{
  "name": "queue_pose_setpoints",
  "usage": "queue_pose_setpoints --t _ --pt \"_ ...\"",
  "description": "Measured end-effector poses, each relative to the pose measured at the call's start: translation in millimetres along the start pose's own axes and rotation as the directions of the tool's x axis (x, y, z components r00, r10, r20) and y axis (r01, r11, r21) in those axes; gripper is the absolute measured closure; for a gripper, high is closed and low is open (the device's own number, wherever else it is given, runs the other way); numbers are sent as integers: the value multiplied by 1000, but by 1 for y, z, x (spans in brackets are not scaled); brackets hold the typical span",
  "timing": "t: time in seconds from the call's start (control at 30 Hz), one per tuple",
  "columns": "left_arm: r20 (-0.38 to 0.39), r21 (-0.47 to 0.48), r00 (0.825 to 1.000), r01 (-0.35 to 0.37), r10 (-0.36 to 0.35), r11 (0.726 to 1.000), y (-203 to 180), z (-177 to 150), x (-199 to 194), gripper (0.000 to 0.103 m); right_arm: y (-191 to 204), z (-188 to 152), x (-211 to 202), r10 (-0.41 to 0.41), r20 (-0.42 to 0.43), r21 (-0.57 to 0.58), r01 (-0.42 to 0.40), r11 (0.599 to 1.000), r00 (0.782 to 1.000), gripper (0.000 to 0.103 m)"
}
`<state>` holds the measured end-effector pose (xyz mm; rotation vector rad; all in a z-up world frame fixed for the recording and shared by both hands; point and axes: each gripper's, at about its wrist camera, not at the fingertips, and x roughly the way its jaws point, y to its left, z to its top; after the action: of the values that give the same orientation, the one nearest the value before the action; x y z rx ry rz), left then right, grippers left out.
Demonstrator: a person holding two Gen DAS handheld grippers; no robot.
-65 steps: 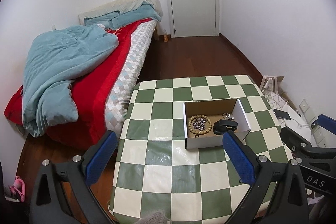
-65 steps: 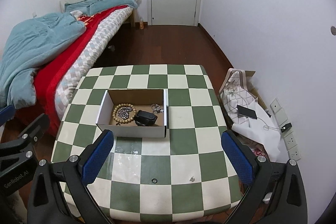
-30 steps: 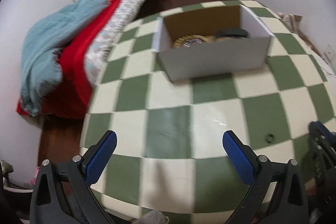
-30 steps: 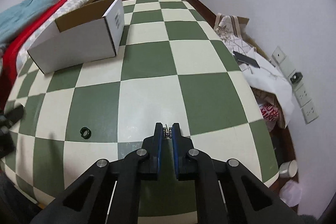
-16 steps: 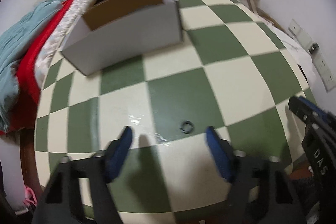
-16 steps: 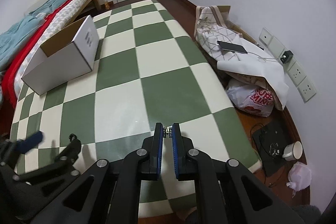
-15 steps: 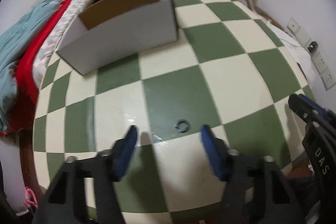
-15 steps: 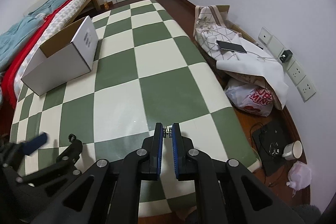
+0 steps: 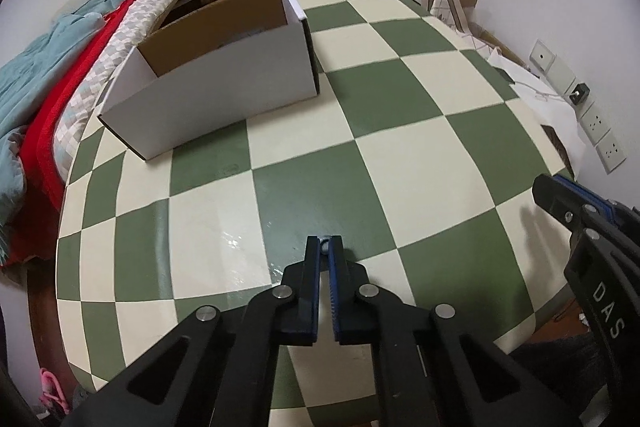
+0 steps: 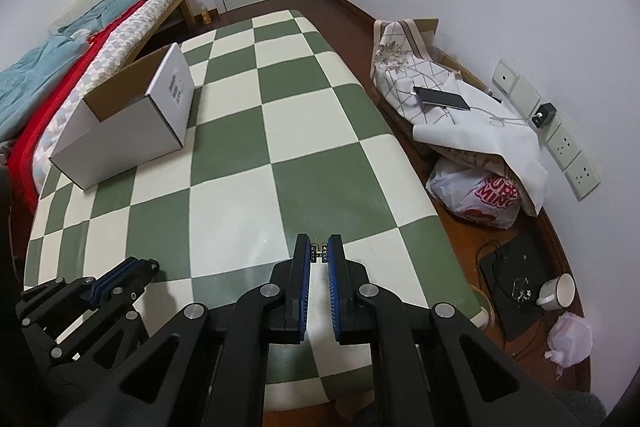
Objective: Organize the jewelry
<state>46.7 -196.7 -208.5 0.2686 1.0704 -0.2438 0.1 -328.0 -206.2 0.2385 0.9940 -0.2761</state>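
In the left wrist view my left gripper is down at the green-and-cream checked table, shut on a small dark ring that barely shows between the tips. My right gripper is shut on a tiny metal earring and held above the table's near right edge. The white cardboard box stands at the far left of the table, its contents hidden by its wall. The box also shows in the right wrist view, as does the left gripper at lower left. The right gripper appears at the left wrist view's right edge.
A bed with a red and blue quilt runs along the table's left side. Right of the table, on the floor, are a cloth-covered pile with a phone, a plastic bag, a mug and wall sockets.
My left gripper, open around the ring half a second ago, has shut on it. My right gripper stays shut on the earring and has barely moved.
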Motion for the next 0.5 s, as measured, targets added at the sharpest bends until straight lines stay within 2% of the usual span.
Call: queue_pose_setpoints --t 0.3,0.5 --pt "74 -47 997 10 -7 999 27 14 -34 101 17 16 -20 53 40 -10 -52 999 998 94" --pt "152 -127 988 32 -13 991 76 50 -71 101 50 51 -37 128 87 -48 -124 991 988 94"
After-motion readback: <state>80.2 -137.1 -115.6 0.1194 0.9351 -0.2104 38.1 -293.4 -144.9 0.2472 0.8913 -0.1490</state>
